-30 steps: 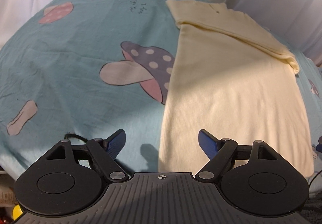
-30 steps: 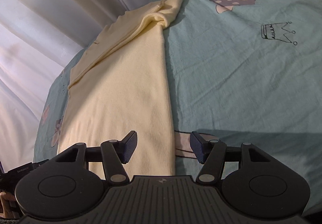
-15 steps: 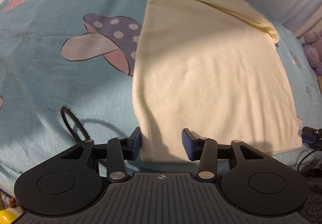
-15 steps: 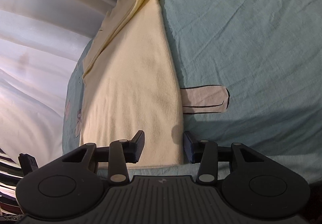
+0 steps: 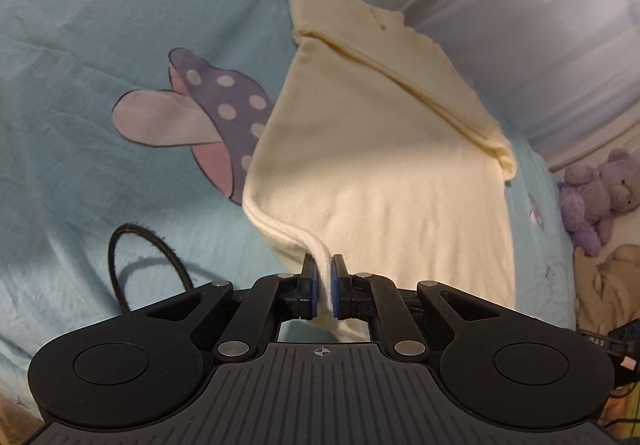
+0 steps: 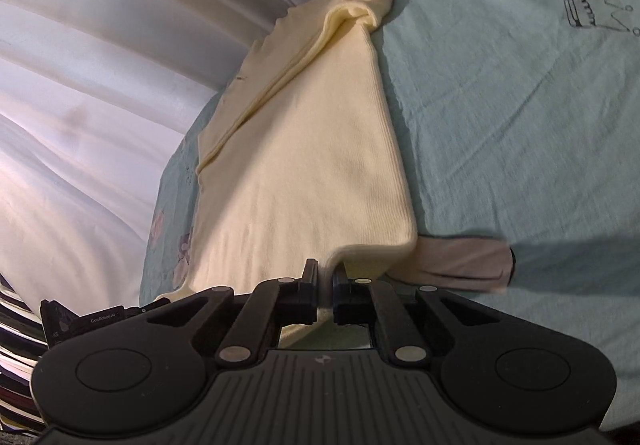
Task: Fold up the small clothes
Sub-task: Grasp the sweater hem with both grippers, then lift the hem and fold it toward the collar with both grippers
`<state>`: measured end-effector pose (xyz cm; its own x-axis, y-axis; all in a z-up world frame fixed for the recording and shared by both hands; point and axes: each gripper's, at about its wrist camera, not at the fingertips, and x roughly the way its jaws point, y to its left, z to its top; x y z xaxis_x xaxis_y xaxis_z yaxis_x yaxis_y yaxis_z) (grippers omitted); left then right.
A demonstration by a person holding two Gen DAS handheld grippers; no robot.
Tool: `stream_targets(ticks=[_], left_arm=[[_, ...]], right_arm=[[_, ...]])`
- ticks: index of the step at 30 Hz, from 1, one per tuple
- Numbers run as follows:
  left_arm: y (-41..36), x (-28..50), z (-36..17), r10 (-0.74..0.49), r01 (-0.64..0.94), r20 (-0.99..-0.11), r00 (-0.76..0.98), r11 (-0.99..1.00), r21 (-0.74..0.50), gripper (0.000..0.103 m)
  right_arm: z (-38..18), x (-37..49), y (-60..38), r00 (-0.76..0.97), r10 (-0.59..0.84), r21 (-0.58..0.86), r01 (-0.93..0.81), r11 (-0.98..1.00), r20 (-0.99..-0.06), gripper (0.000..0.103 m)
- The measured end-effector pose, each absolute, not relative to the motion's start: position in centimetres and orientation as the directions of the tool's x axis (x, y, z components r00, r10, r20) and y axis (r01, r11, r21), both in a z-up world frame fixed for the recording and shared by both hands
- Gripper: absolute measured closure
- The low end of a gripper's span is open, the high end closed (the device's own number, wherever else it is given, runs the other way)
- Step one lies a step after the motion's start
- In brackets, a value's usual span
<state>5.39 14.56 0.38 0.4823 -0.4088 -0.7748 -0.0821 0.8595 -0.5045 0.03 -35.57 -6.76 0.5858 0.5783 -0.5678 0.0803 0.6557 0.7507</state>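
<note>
A pale yellow garment (image 5: 384, 173) lies lengthwise on a light blue printed bedsheet (image 5: 100, 57), its far end folded over. My left gripper (image 5: 324, 265) is shut on the garment's near left hem corner, which rises off the sheet into the jaws. In the right wrist view the same garment (image 6: 312, 165) runs away from me. My right gripper (image 6: 326, 273) is shut on its near right hem corner, and the hem edge is lifted there.
A black cord loop (image 5: 136, 245) lies on the sheet left of the left gripper. Purple and beige plush toys (image 5: 592, 197) sit at the right edge. White curtain (image 6: 100, 85) hangs behind the bed. The other gripper's body (image 6: 88, 321) shows at lower left.
Both grippers moved in to the near hem and closed from open onto its two corners. The hem now lifts off the sheet at each grip.
</note>
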Motion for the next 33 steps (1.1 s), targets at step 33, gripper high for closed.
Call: stream_targets(ticks=[33], left_arm=[[11.4,19.7,-2.9,-0.166,-0.011,-0.746,0.645,0.974,-0.226,0.089]], right_arm=[[-8.1,13.9,-32.0,0.702,0.176,0.280,0.035,0.959,-0.691,0.095]])
